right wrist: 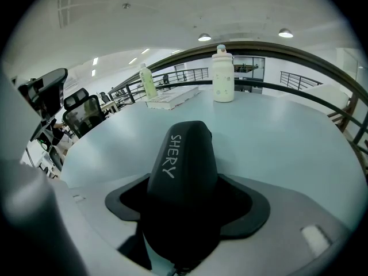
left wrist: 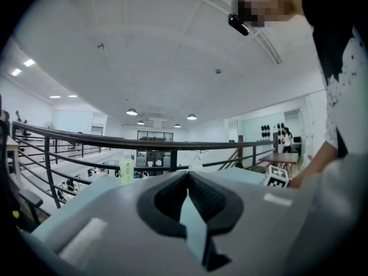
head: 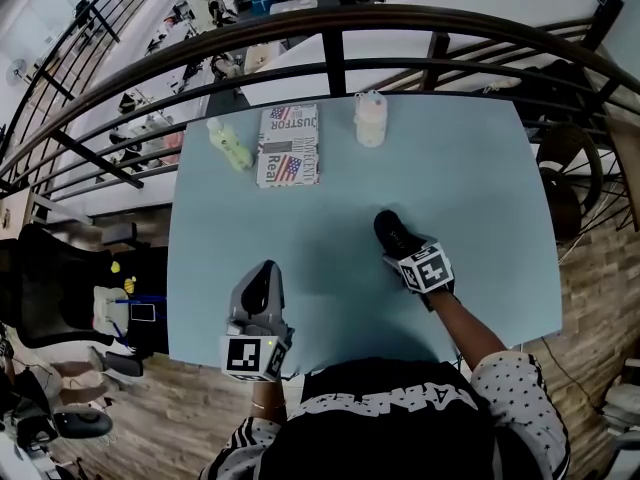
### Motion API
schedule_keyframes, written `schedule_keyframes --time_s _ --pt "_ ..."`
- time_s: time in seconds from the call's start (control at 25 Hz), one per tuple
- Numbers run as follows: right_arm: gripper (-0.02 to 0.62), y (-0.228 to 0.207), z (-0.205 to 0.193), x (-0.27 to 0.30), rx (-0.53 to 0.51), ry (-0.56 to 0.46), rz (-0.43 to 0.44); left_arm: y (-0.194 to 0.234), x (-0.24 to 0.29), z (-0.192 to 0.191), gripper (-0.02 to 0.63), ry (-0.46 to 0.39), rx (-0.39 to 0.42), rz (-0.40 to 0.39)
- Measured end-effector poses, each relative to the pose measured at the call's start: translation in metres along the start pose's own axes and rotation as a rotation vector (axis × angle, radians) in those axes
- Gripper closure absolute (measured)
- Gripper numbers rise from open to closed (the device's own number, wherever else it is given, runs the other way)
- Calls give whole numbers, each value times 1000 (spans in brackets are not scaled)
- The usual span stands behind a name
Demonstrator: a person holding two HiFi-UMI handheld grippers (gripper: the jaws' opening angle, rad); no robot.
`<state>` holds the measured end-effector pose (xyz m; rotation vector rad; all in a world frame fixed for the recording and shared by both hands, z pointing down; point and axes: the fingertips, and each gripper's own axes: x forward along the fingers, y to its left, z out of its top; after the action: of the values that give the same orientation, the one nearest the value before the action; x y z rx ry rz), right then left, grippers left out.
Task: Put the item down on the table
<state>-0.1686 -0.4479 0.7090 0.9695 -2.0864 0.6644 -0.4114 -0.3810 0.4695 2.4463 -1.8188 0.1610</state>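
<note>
A pale blue table (head: 480,198) fills the middle of the head view, with a dark curved railing (head: 330,28) arching across the top of the frame behind it. At the table's far edge, upper centre of the frame, lies a flat book (head: 289,145) printed with American flags. Just left of the book is a small yellow-green bottle (head: 229,146), and to its right, apart from it, stands a white dotted bottle (head: 370,120).

At lower right of centre, the right gripper (head: 402,248) has its jaws clamped on a black rounded item (head: 391,228) marked "SHERY", possibly a case of some kind. The item sits low over the bare middle of the table, well in front of the book and bottles; whether it touches the surface cannot be told.

At lower left, the left gripper (head: 264,271) points over the near table edge, its jaws drawn together at the tips with nothing between them.
</note>
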Motion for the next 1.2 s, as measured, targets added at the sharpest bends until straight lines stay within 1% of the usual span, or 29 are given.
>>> schedule_keyframes --time_s 0.28,0.6,0.72,0.84,0.92,1.0,1.04,1.12,1.2 --pt "236 2 1 -2 9 -9 -7 1 -5 3 606 -11 0 6" --pt "236 1 17 -17 21 -78 -17 -7 -9 9 606 -26 8 -7" --pt "236 -1 30 -30 35 -135 -31 -9 -9 12 606 -34 13 -14" --pt "247 -4 48 -49 41 -238 -57 -11 -10 14 606 -35 19 -18" --pt "273 -2 60 -66 44 -317 -66 -13 -12 16 606 -34 25 -19" --pt "316 -1 71 -85 61 -397 -67 -15 -13 17 606 -31 27 -24" --pt "350 0 76 -94 73 -436 -67 -16 -13 17 606 -30 29 -29" --pt "388 0 83 -111 94 -502 -66 -21 -11 18 606 -32 34 -43" --pt "451 1 87 -126 114 -558 -59 -26 -9 18 606 -32 38 -56"
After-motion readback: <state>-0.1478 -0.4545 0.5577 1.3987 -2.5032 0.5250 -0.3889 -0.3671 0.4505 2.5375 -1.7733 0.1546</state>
